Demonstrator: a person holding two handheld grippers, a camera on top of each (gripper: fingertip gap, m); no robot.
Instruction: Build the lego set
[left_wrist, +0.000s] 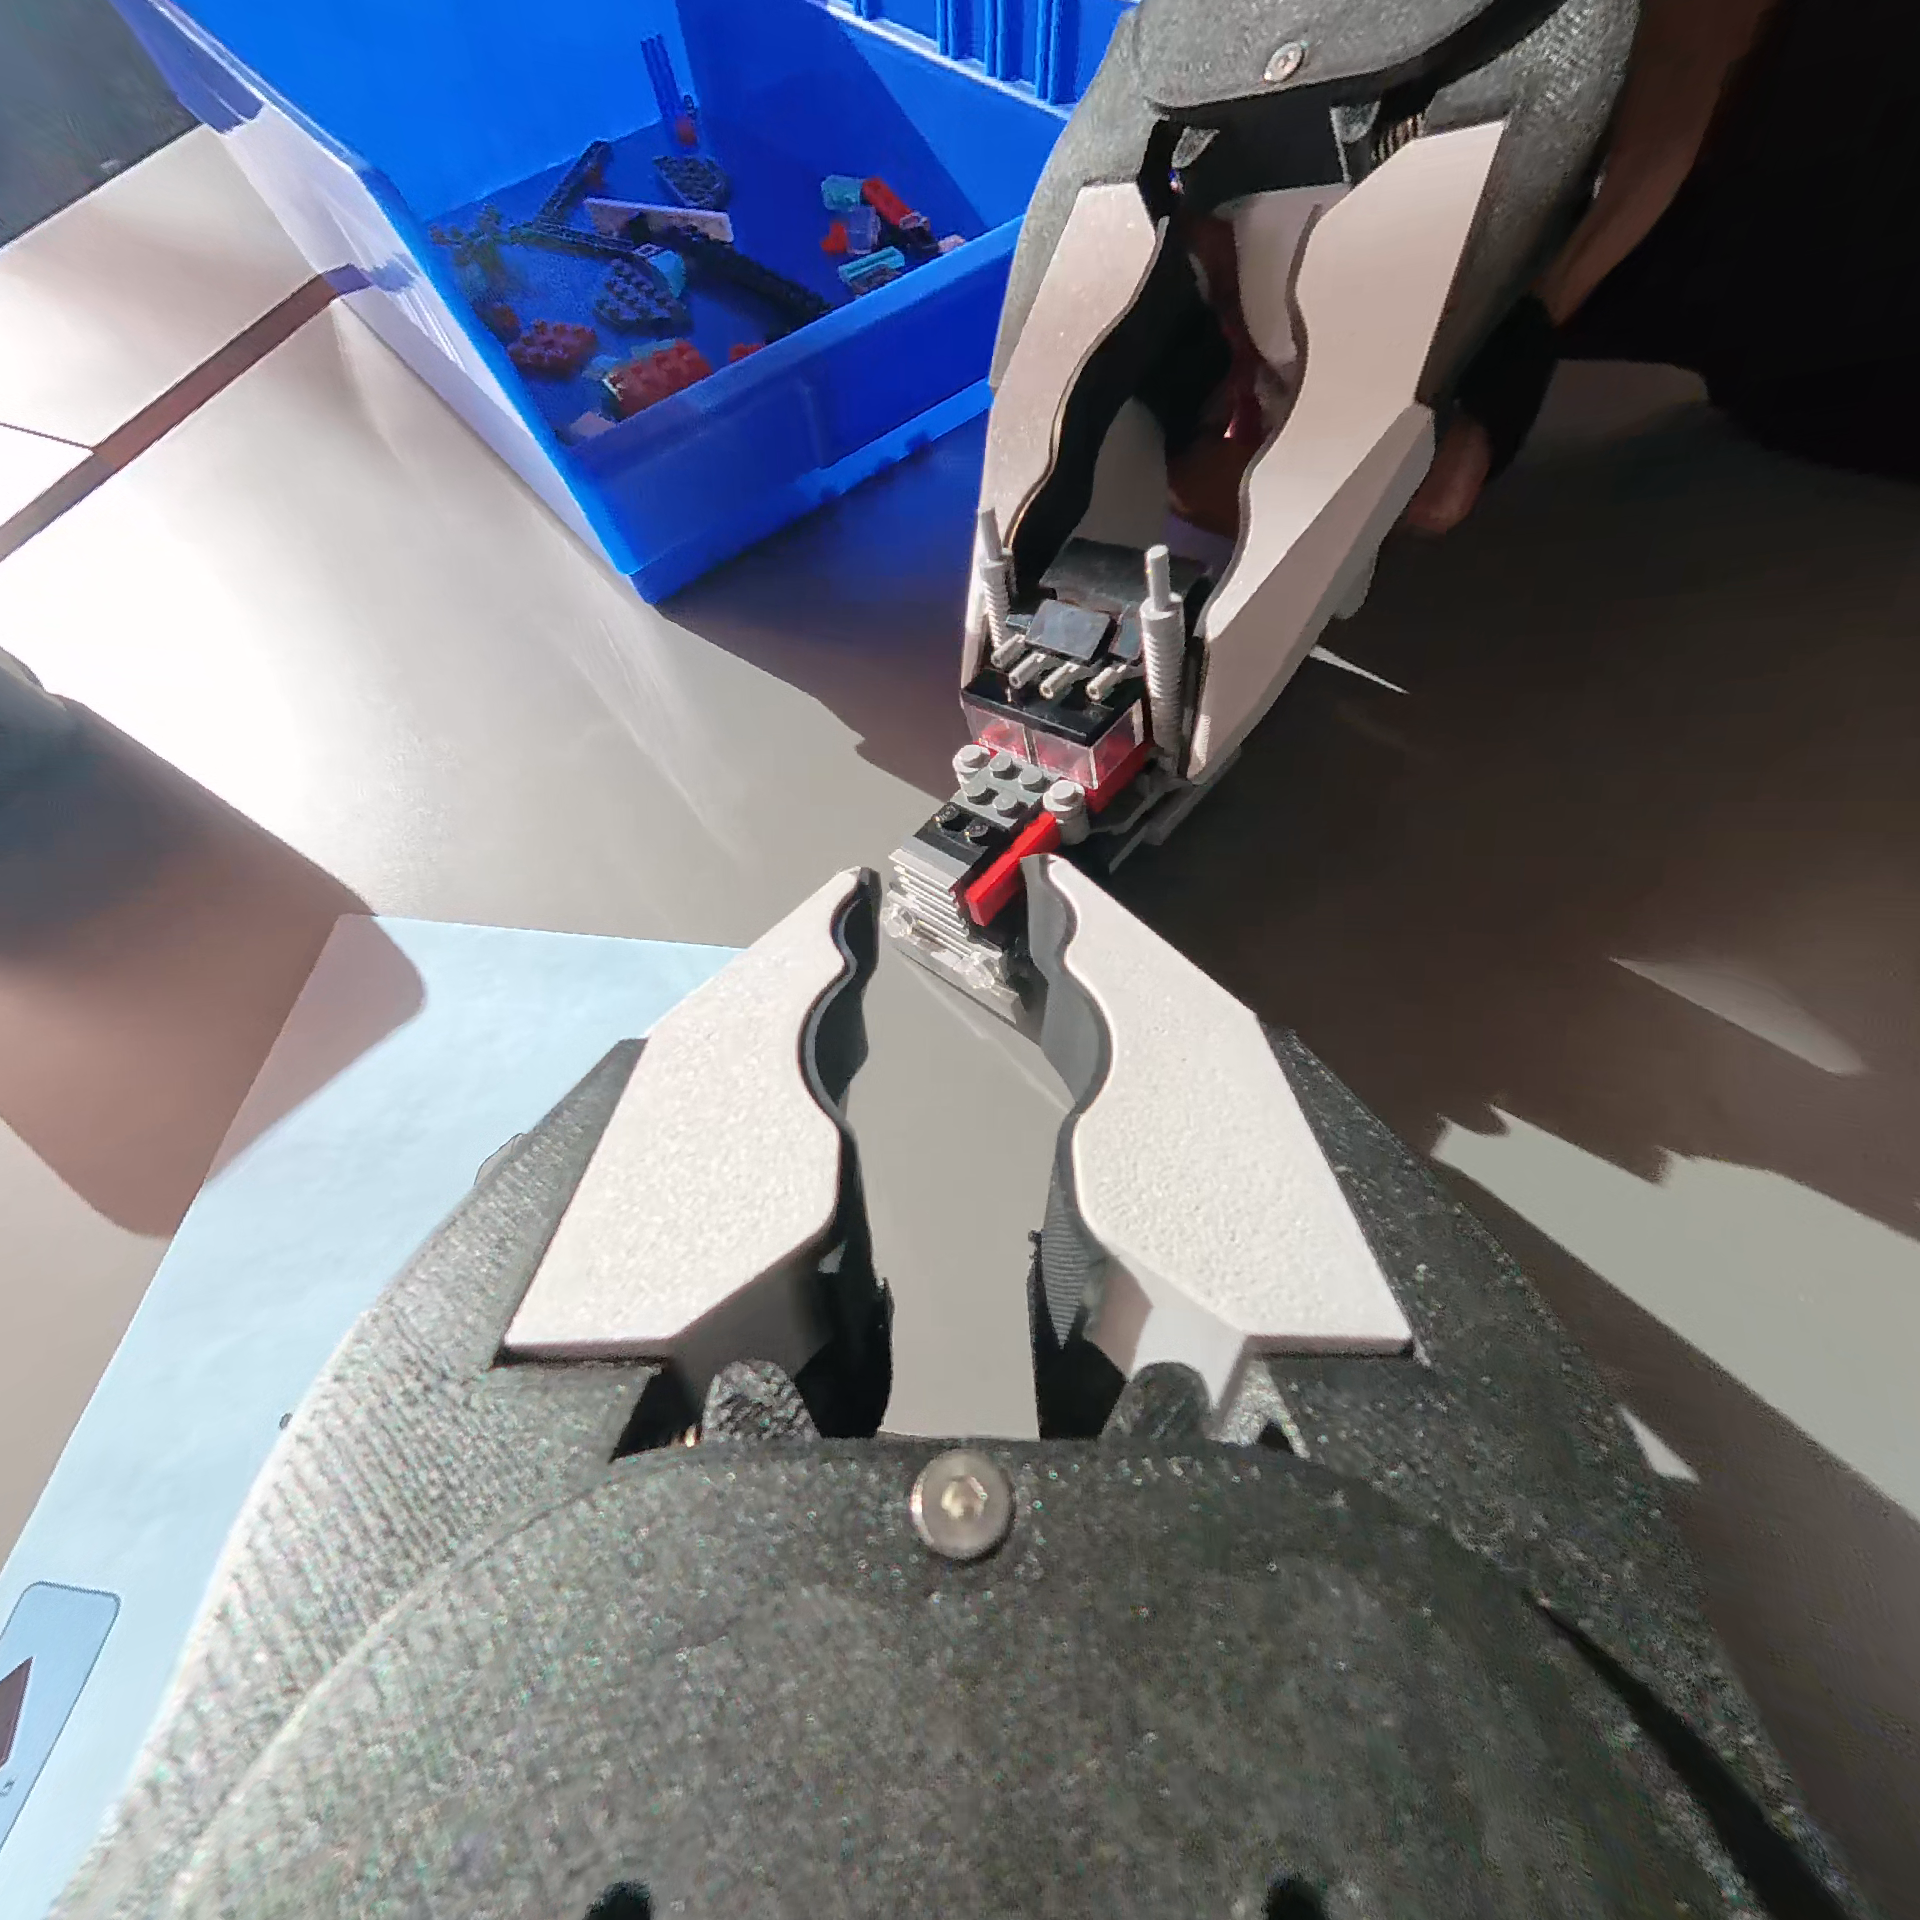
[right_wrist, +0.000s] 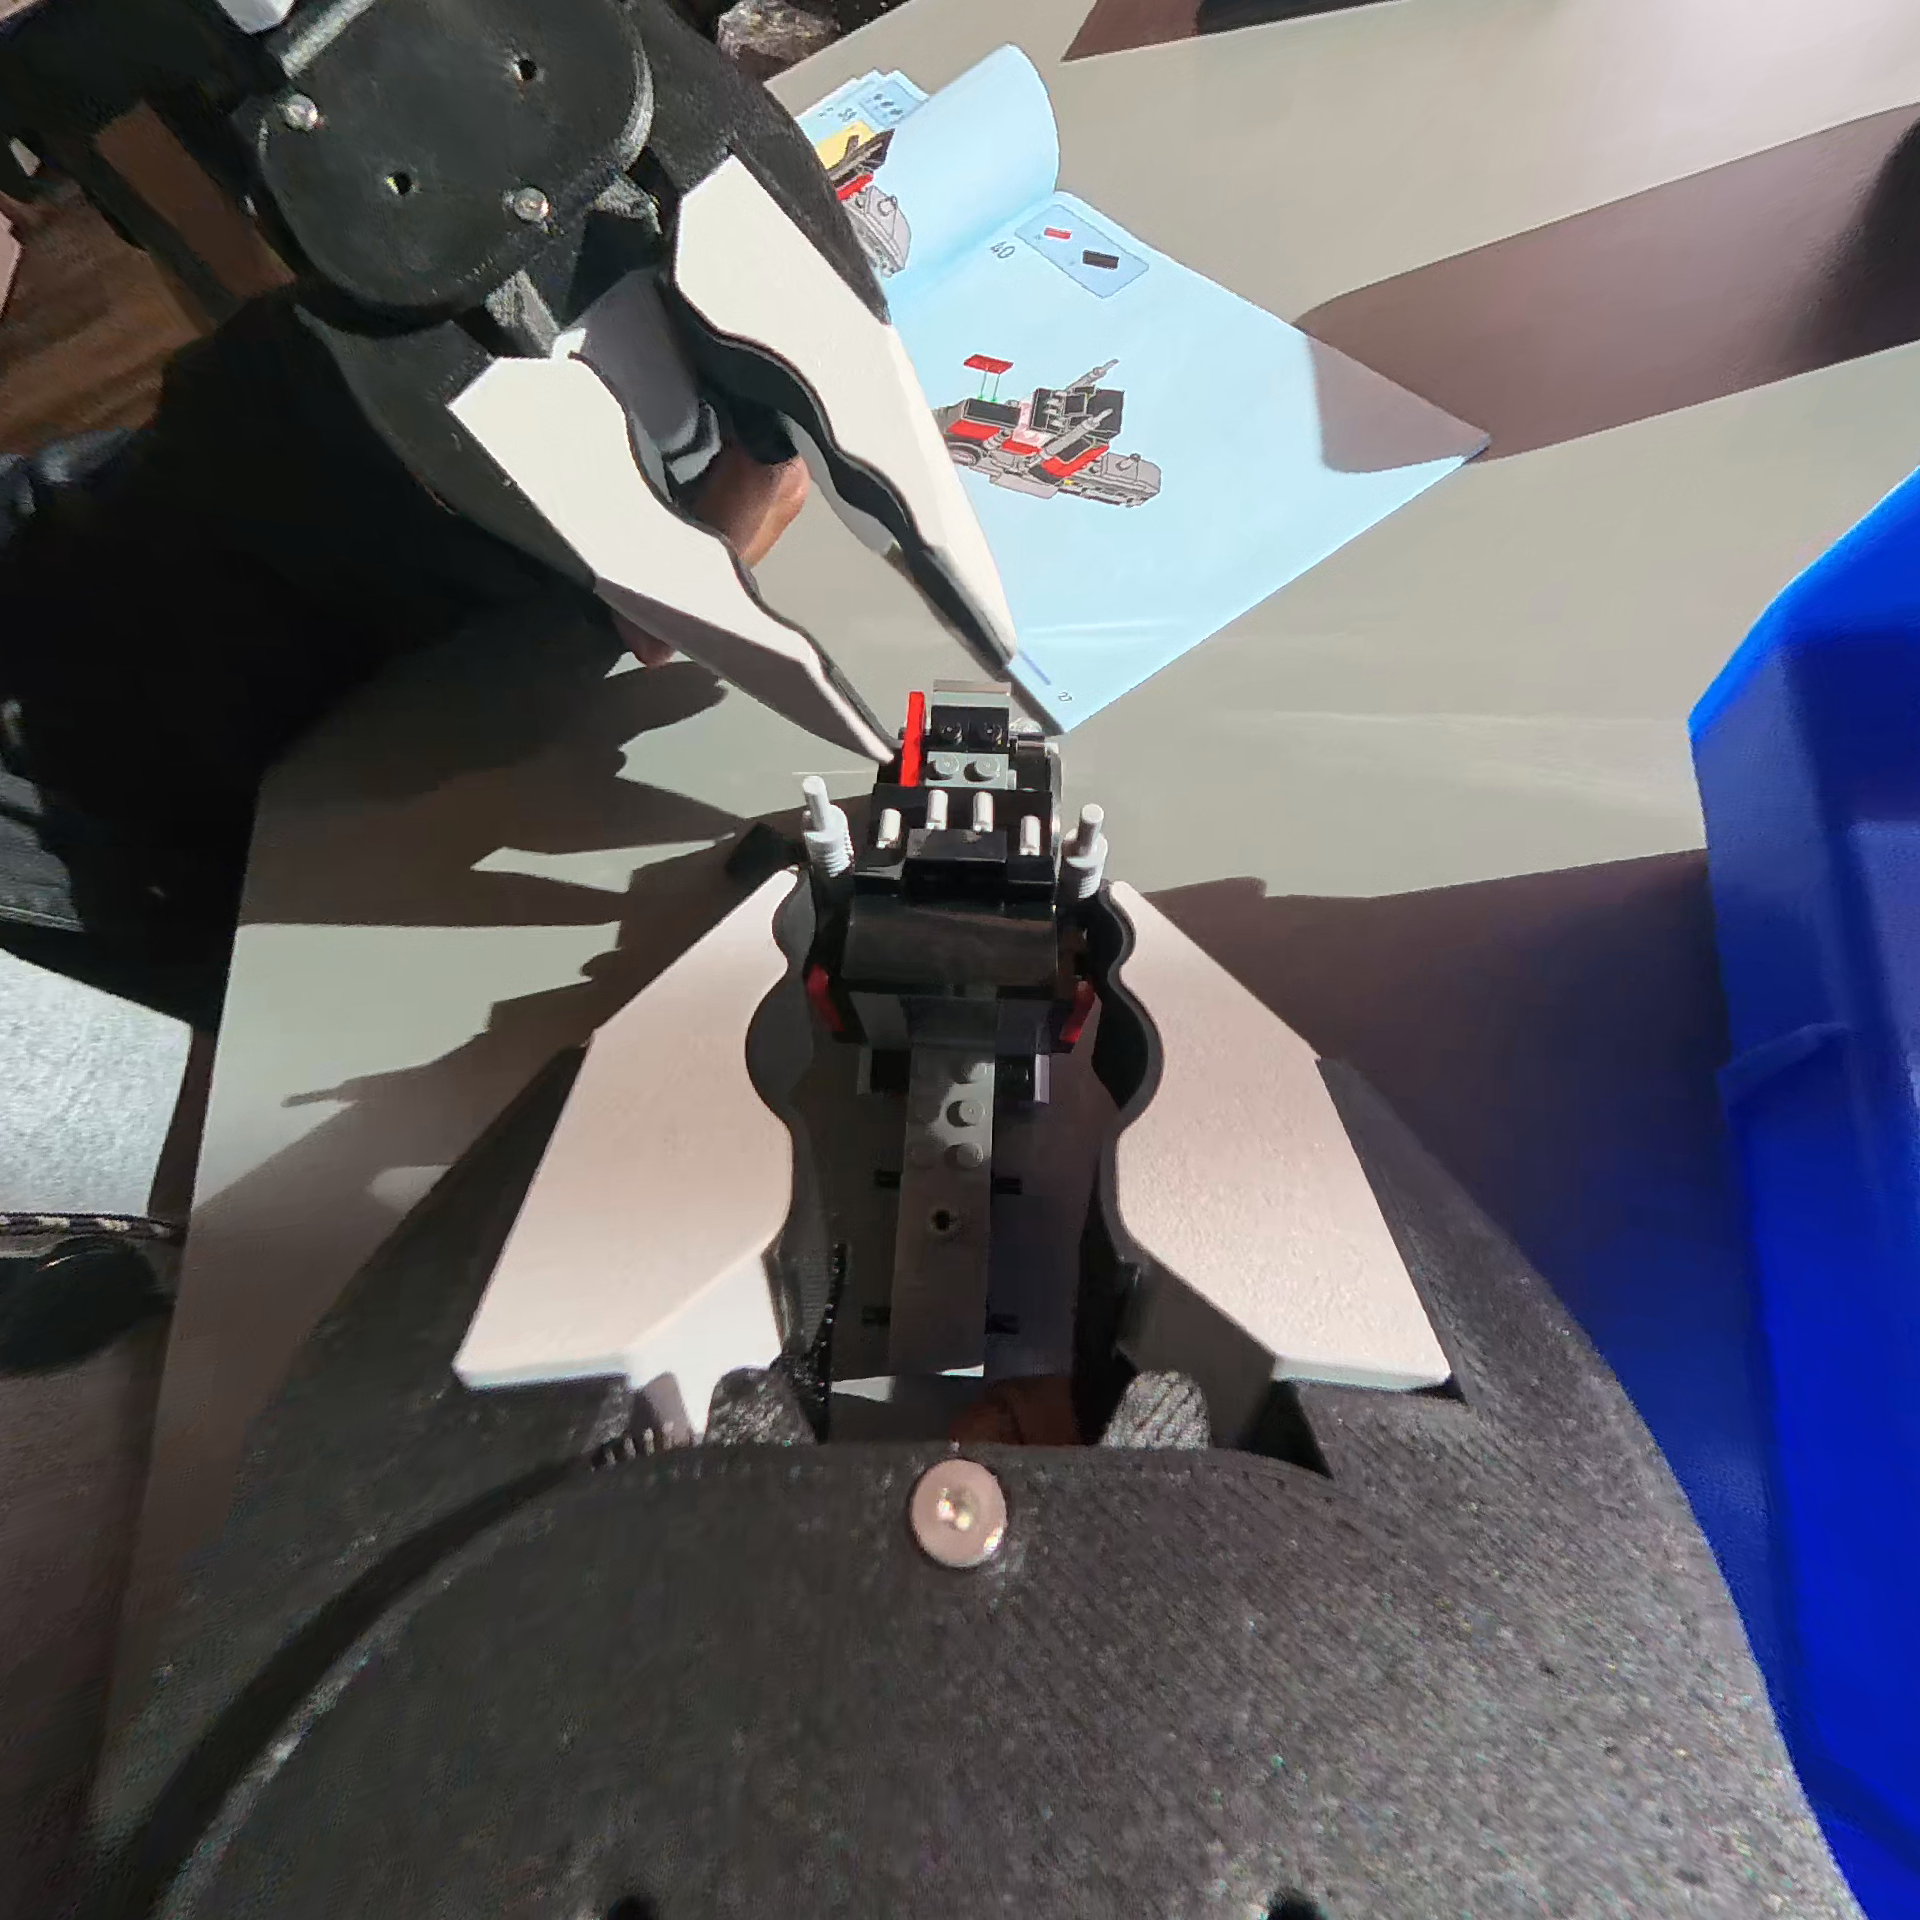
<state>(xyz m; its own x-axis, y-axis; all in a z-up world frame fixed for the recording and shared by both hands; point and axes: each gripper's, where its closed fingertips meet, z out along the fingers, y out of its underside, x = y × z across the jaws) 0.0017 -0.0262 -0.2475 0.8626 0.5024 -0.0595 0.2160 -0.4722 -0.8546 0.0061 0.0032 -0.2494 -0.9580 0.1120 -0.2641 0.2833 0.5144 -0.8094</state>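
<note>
The lego truck (right_wrist: 951, 935) was a small model of glossy black, grey and red bricks, with studded grey plates along its spine, ribbed grey exhaust stacks standing at either side of the cab, and a finely ridged grille at the nose. It sat low over the pale, matte bench (left_wrist: 416, 727), its long axis running straight along the fingers of the right hand-held gripper (right_wrist: 951, 966), nose pointing away from that gripper and toward the left hand-held gripper (left_wrist: 951, 914). The right one's flat grey fingers, wavy along their inner edges and set in rough, layered black printed housing, pinched the cab on both flanks; the truck's rear chassis ran back between them into shadow.

The left hand-held gripper's fingers were spread apart around the truck's nose. A thin red tile (left_wrist: 1003, 878) stood tilted on edge against one fingertip; whether it was seated on the hood could not be made out.

Behind, a smooth blue plastic bin (left_wrist: 727, 436) held loose bricks (left_wrist: 613, 312), its far end cut off. A light blue instruction booklet (right_wrist: 1143, 416) lay open, partly hidden by the left gripper.
</note>
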